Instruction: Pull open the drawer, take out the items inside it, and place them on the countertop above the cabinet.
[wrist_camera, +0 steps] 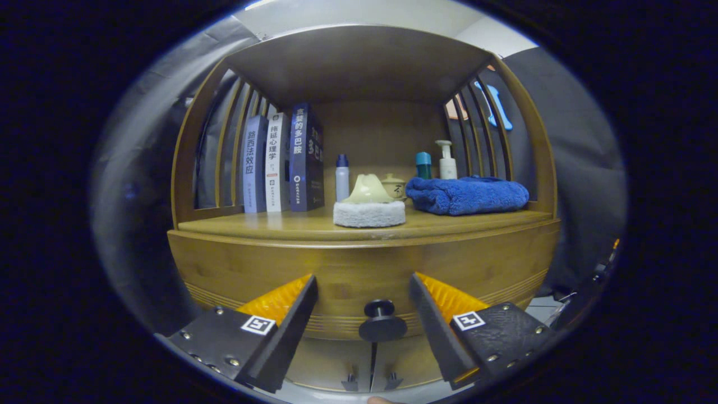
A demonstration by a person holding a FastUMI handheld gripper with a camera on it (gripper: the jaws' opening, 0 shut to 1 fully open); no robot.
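The claw [363,303] stands spread wide and empty, the black drawer knob [382,321] lying between its two fingers, slightly right of centre, on the closed drawer [359,275] below the tabletop [269,225]

Three books [283,163] stand at centre left on the counter [269,224]; three bottles [342,177], one blue towel [468,194], one white scrub pad [369,213], one small lidded jar [394,186], one drawer knob [381,321] at bottom centre.
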